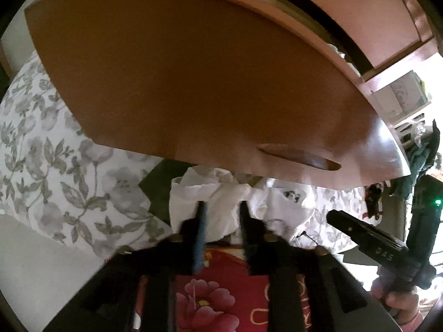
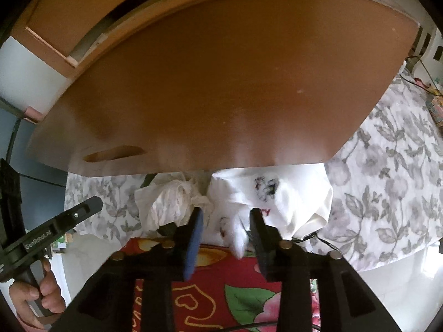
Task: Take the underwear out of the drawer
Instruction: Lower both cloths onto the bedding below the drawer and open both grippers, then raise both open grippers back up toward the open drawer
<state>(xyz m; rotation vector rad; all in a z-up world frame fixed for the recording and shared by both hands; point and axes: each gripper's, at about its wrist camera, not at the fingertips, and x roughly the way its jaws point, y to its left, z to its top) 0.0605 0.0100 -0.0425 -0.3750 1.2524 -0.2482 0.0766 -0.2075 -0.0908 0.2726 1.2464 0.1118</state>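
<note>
A crumpled white piece of underwear (image 1: pixel 221 193) lies on the flowered sheet, just below the brown drawer panel (image 1: pixel 193 83). My left gripper (image 1: pixel 223 210) hangs over it, jaws apart, the cloth showing between the fingers and no pad pressing it. Beside it lies a second white piece with a dark print (image 2: pixel 299 202). My right gripper (image 2: pixel 227 218) stands open over this one, and a loose strip of the cloth sits in the gap near the right finger (image 2: pixel 259 229). The crumpled piece (image 2: pixel 169 199) lies to its left.
The drawer panel (image 2: pixel 221 83) with its slot handle (image 2: pixel 113 153) fills the upper half of both views. A grey-flowered sheet (image 2: pixel 387 179) surrounds the cloth. A red flowered blanket (image 1: pixel 221 290) lies under the grippers. A hand (image 2: pixel 41 290) holds the left gripper's grip.
</note>
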